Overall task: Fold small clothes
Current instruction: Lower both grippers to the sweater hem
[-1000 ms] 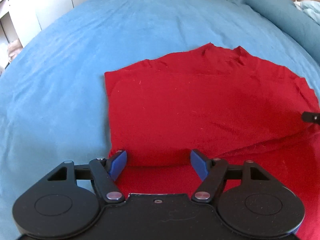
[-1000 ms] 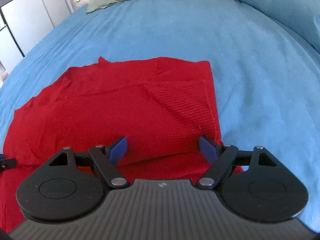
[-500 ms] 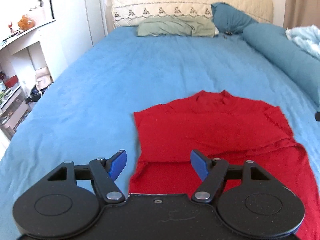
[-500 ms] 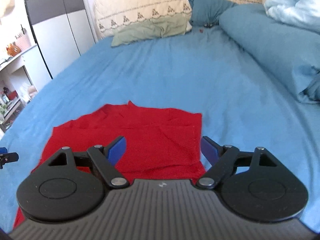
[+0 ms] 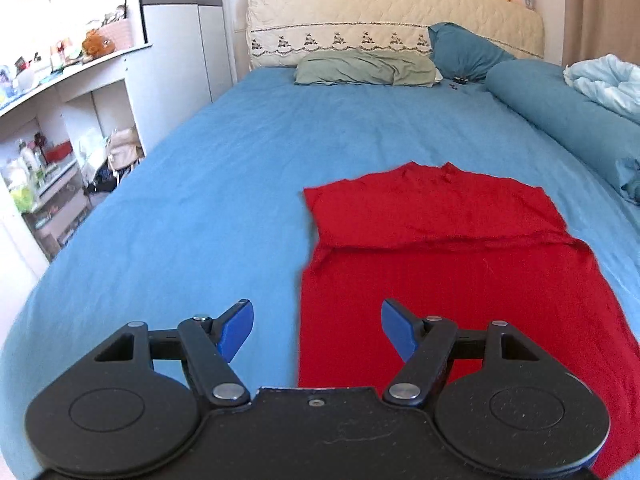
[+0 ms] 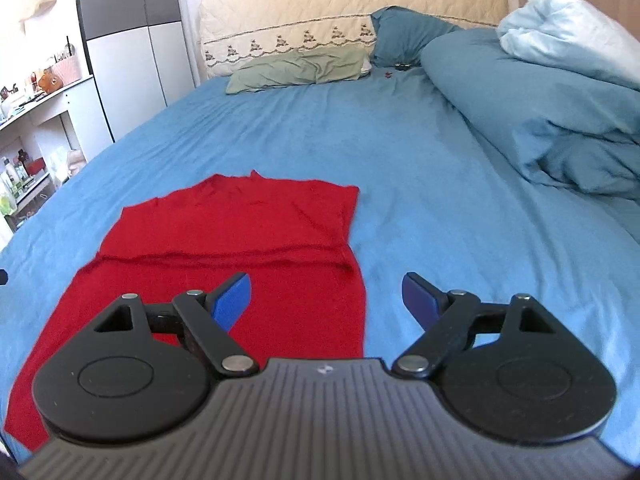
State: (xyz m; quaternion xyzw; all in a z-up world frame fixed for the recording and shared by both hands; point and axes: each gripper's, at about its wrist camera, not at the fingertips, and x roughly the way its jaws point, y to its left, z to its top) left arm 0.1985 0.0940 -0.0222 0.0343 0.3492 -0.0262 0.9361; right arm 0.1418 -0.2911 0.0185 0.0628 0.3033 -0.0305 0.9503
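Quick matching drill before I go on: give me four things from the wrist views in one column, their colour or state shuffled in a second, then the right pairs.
Things:
1. garment
2. left gripper
3. flat pillow
4. bedsheet

Colour or state:
A. pale green, at the headboard
B. red, top part folded over, lying flat
C. blue, under the garment
D. open, holding nothing

Pairs: 1-B, 2-D, 3-A, 4-C

The right gripper is also open and empty.
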